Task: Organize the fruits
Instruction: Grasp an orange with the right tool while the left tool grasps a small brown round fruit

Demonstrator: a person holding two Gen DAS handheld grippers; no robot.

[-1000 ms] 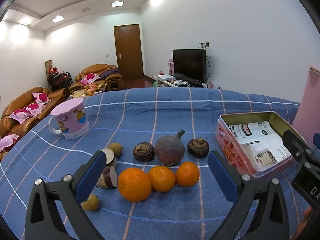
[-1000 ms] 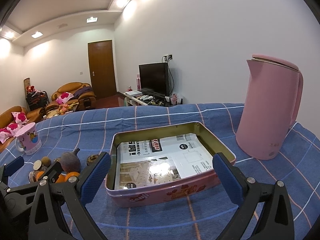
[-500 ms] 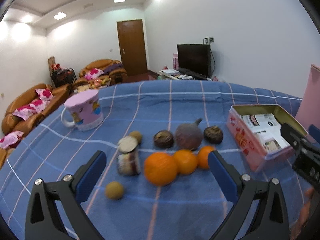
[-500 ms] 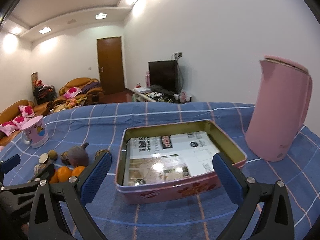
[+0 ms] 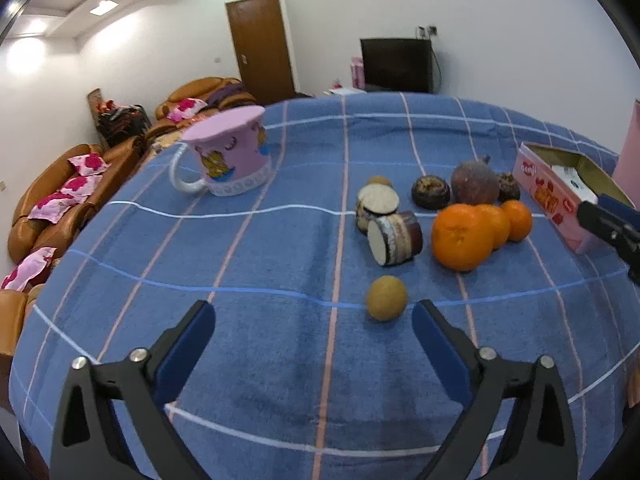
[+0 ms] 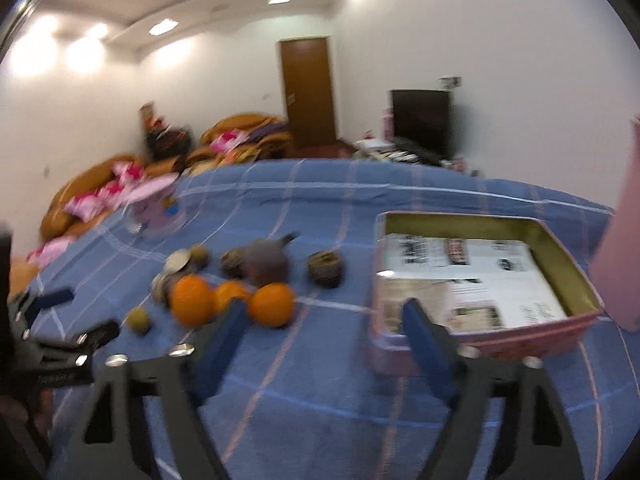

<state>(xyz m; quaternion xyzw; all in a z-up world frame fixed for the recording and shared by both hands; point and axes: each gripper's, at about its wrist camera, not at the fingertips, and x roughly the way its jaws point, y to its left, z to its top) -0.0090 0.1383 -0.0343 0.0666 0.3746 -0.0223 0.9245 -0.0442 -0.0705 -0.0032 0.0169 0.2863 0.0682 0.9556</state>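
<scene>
Three oranges (image 5: 464, 236) lie in a row on the blue checked cloth, with a dark purple fruit (image 5: 475, 184) and two dark round fruits behind them. Two cut brown pieces (image 5: 394, 236) and a small tan fruit (image 5: 386, 297) lie to their left. My left gripper (image 5: 314, 320) hovers near the tan fruit, jaws wide and closing, nothing between them. My right gripper (image 6: 324, 316) is in front of the oranges (image 6: 270, 304) and the pink tin (image 6: 484, 320); its jaws are closing on nothing. The right wrist view is blurred.
A pink mug (image 5: 230, 156) stands at the back left of the table. A pink kettle (image 6: 624, 240) stands right of the tin, which is lined with printed paper. Sofas, a door and a television lie beyond the table's far edge.
Both views have swung left: the fruits have shifted right in the left view, and the tin has moved right in the right view. The right jaws have narrowed.
</scene>
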